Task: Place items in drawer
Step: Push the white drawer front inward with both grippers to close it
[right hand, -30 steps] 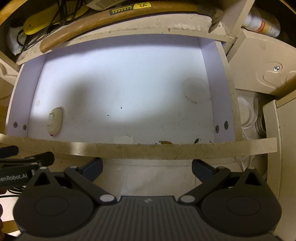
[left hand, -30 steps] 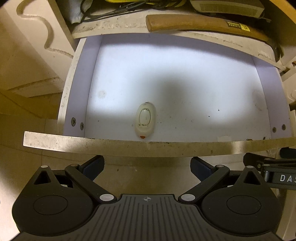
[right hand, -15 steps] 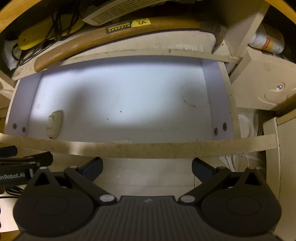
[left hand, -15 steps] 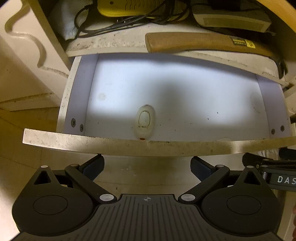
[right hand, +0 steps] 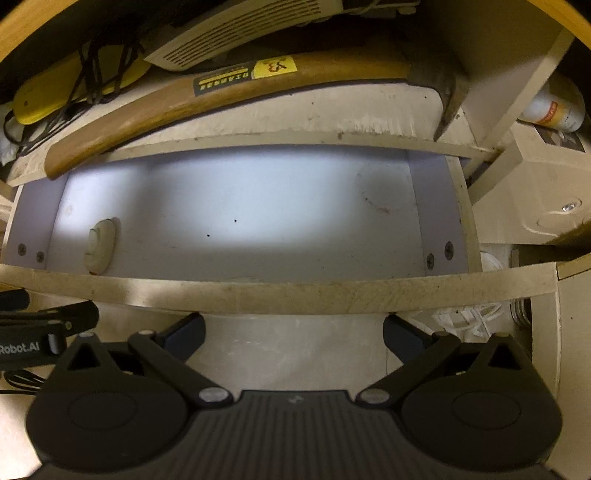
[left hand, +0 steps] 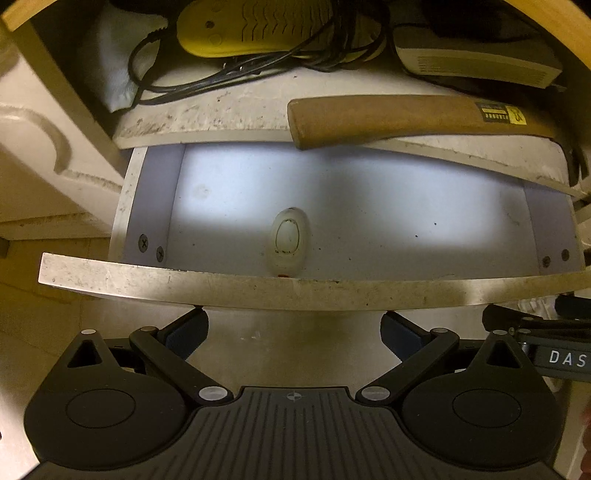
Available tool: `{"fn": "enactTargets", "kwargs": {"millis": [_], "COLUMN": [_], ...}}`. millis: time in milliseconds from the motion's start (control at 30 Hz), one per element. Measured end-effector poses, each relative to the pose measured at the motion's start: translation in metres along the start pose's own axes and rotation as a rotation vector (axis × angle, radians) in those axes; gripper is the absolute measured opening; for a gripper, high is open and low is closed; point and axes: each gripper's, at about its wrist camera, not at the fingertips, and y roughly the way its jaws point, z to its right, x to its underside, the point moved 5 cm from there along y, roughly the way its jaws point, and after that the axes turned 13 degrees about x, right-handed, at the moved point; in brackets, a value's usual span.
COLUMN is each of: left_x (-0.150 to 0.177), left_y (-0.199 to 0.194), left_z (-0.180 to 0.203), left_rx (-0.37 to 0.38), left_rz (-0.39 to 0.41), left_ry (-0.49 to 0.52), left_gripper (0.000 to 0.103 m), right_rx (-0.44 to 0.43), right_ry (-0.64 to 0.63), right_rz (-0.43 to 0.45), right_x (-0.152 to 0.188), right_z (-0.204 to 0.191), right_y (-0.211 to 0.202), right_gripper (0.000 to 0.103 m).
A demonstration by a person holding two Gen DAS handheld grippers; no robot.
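An open white drawer (left hand: pixel 258 290) sits below a shelf; its front panel also shows in the right wrist view (right hand: pixel 295 291). A small cream oval device (left hand: pixel 288 242) lies inside near the front, seen at the left of the drawer in the right wrist view (right hand: pixel 99 243). A wooden-handled hammer (left hand: pixel 406 118) lies on the shelf above the drawer, also seen in the right wrist view (right hand: pixel 221 96). My left gripper (left hand: pixel 293 328) is open and empty in front of the drawer. My right gripper (right hand: pixel 293 330) is open and empty beside it.
On the shelf lie a yellow power strip (left hand: pixel 258 26) with black cables (left hand: pixel 221 70), a grey box (left hand: pixel 476 59) and a white cloth (left hand: pixel 122 62). A white bottle (right hand: pixel 554 107) stands in the right compartment. Cabinet doors flank the drawer (right hand: pixel 546 192).
Both grippers have pulled back and tilted up, so the drawer looks shallower and more of the shelf above shows. The oval device has not moved.
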Motion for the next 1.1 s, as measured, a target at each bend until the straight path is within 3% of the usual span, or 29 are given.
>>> {"fn": "enactTargets", "kwargs": {"millis": [467, 1100], "left_x": [-0.031, -0.073], "left_y": [0.003, 0.008], "left_z": [0.006, 0.015], "left_rx": [0.007, -0.001], "left_rz": [0.035, 0.078], "left_ry": [0.001, 0.015], "left_gripper": [0.103, 0.103], "right_rx": [0.022, 0.022], "right_ry": [0.0, 0.018], "right_rz": [0.057, 0.112], "right_x": [-0.009, 0.009], "right_z": [-0.001, -0.001], "right_y": [-0.003, 0.005], "right_gripper": [0.103, 0.103]}}
